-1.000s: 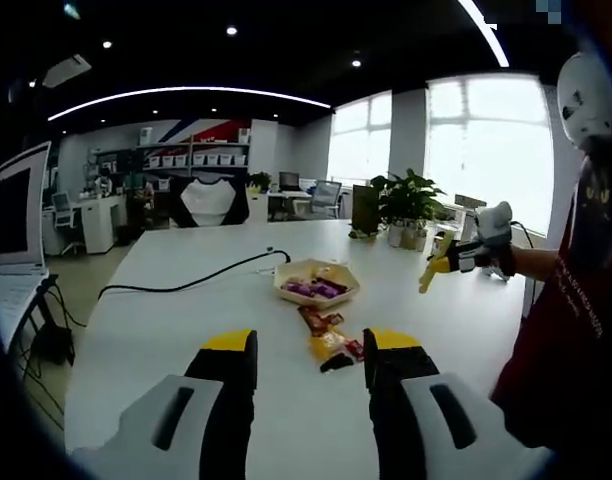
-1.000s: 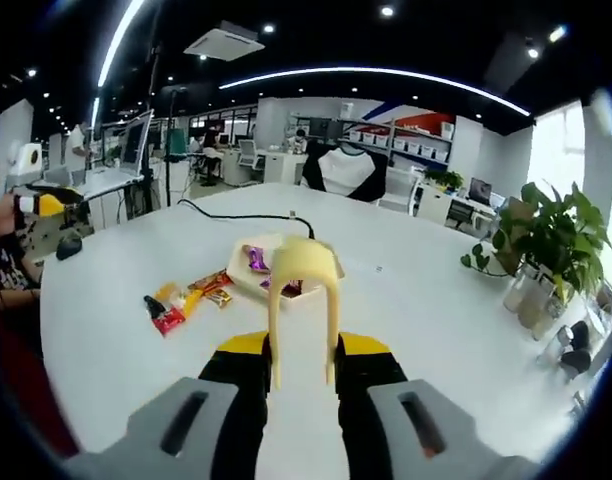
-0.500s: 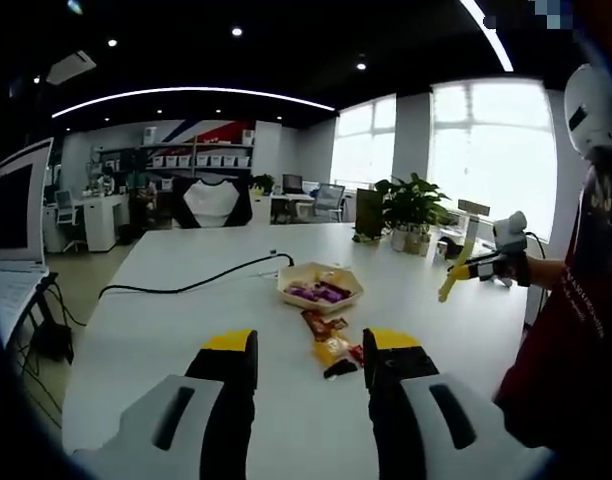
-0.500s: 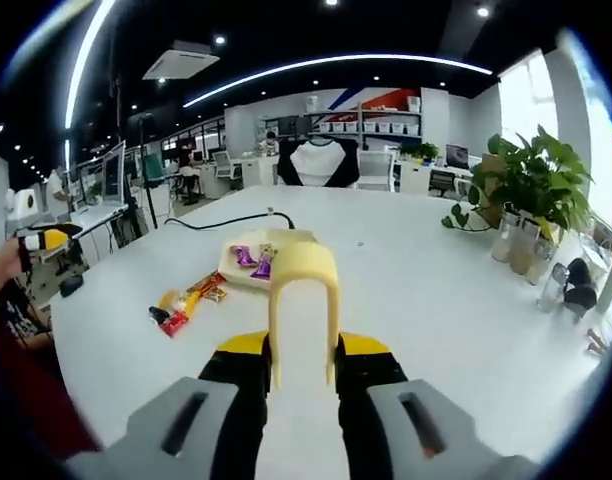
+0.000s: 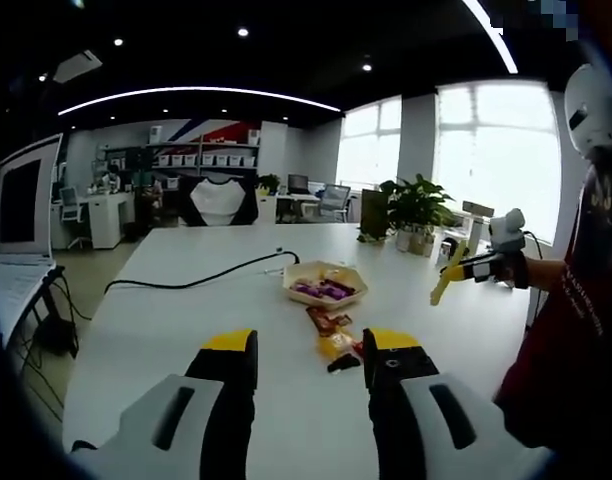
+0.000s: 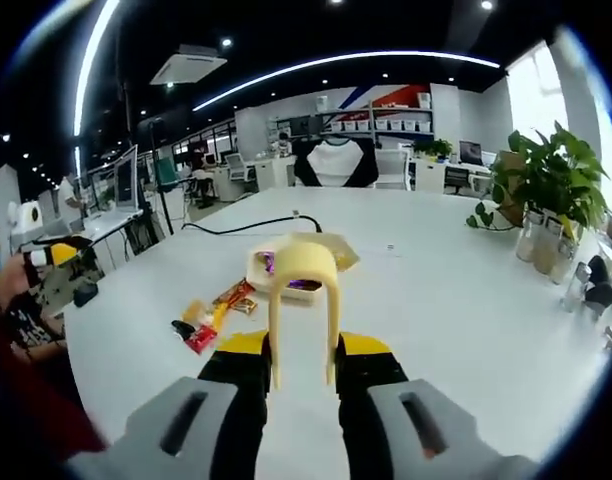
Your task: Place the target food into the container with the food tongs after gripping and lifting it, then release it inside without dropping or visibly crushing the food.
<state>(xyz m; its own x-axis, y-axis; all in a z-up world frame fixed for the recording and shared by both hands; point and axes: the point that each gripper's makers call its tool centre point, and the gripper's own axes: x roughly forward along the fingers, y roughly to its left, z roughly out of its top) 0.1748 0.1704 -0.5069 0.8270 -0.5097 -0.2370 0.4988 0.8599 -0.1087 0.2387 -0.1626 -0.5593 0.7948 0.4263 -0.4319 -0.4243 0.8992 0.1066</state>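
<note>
My left gripper (image 5: pixel 311 347) is open and holds nothing, low over the white table (image 5: pixel 186 320). Just beyond its jaws lie several snack packets (image 5: pixel 331 335), orange, red and dark. Farther back stands a pale shallow bowl (image 5: pixel 326 284) with purple-wrapped sweets. My right gripper (image 6: pixel 304 345) is shut on yellow food tongs (image 6: pixel 304 262), whose arched end stands up in front of the bowl (image 6: pixel 338 256). The packets (image 6: pixel 211 318) lie to the left of the tongs. In the left gripper view the right gripper (image 5: pixel 486 264) hovers at the table's right side with the tongs (image 5: pixel 443 284) hanging down.
A black cable (image 5: pixel 196 281) runs across the table toward the bowl. A laptop (image 5: pixel 24 215) stands at the left edge. Potted plants (image 5: pixel 411 208) and bottles (image 6: pixel 546 255) sit at the far corner. A person in a red top (image 5: pixel 576 330) is at the right.
The right gripper with the tongs has swung a little, so the bowl now sits behind the tongs' arch. The left gripper has barely moved and stays open. Packets and bowl are unmoved.
</note>
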